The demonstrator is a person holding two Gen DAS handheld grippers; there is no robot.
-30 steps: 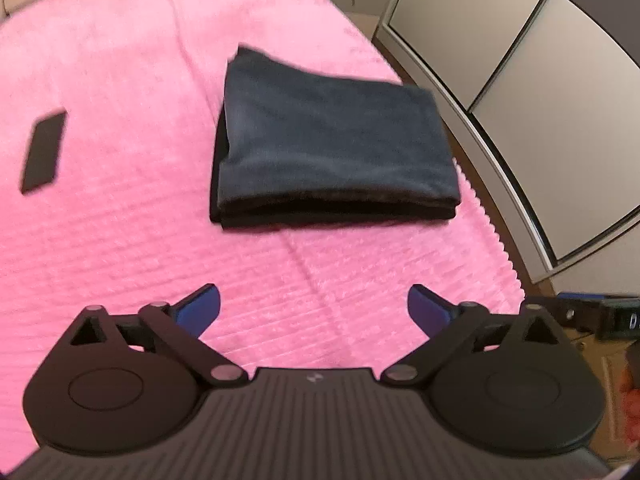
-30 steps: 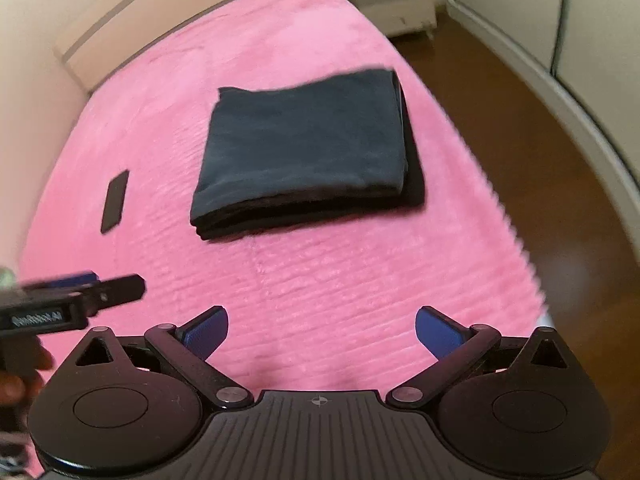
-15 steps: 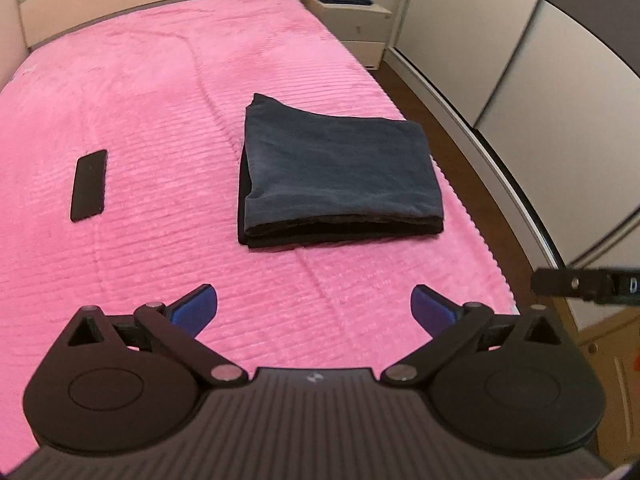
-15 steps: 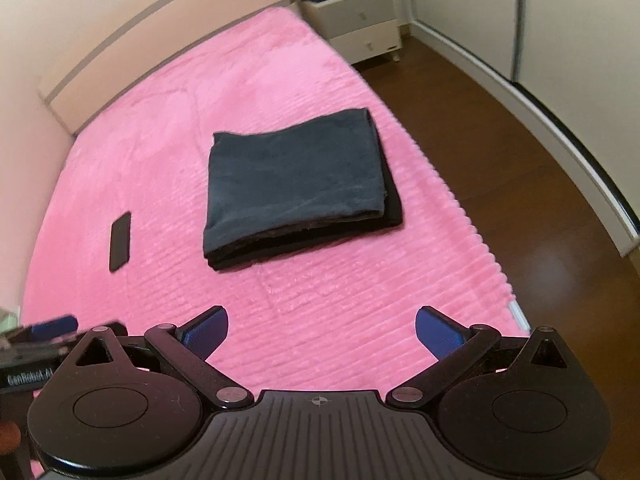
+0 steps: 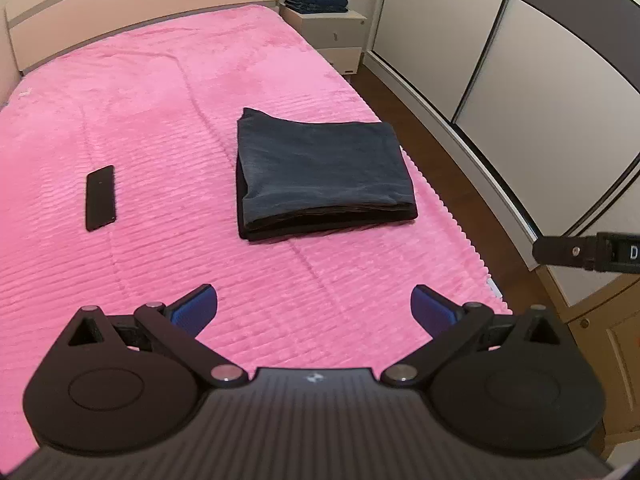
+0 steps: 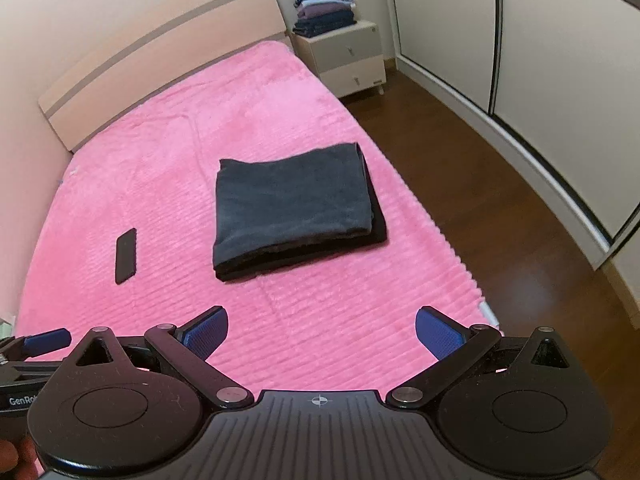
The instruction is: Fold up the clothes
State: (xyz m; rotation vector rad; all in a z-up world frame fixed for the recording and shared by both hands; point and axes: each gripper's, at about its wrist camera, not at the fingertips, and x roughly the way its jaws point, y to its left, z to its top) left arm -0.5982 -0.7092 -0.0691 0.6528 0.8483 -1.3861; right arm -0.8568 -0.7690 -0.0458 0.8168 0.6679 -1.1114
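Observation:
A dark grey garment (image 5: pixel 320 176) lies folded into a neat rectangle on the pink bedspread (image 5: pixel 160 120), near the bed's right edge; it also shows in the right wrist view (image 6: pixel 294 210). My left gripper (image 5: pixel 314 312) is open and empty, held above the bed's near end, well short of the garment. My right gripper (image 6: pixel 322 334) is open and empty too, high above the bed's foot. Part of the right gripper shows at the left view's right edge (image 5: pixel 588 250), and the left gripper shows at the right view's left edge (image 6: pixel 36 344).
A black phone (image 5: pixel 100 198) lies on the bedspread left of the garment, also in the right wrist view (image 6: pixel 126 256). A nightstand (image 6: pixel 344 56) with a stack of folded clothes (image 6: pixel 326 8) stands beside the headboard. Wardrobe doors (image 5: pixel 520 60) and wooden floor (image 6: pixel 500 208) run along the right.
Both grippers have pulled back and risen away from the folded garment, so more of the bed and room shows. The garment has not moved. Both stay open.

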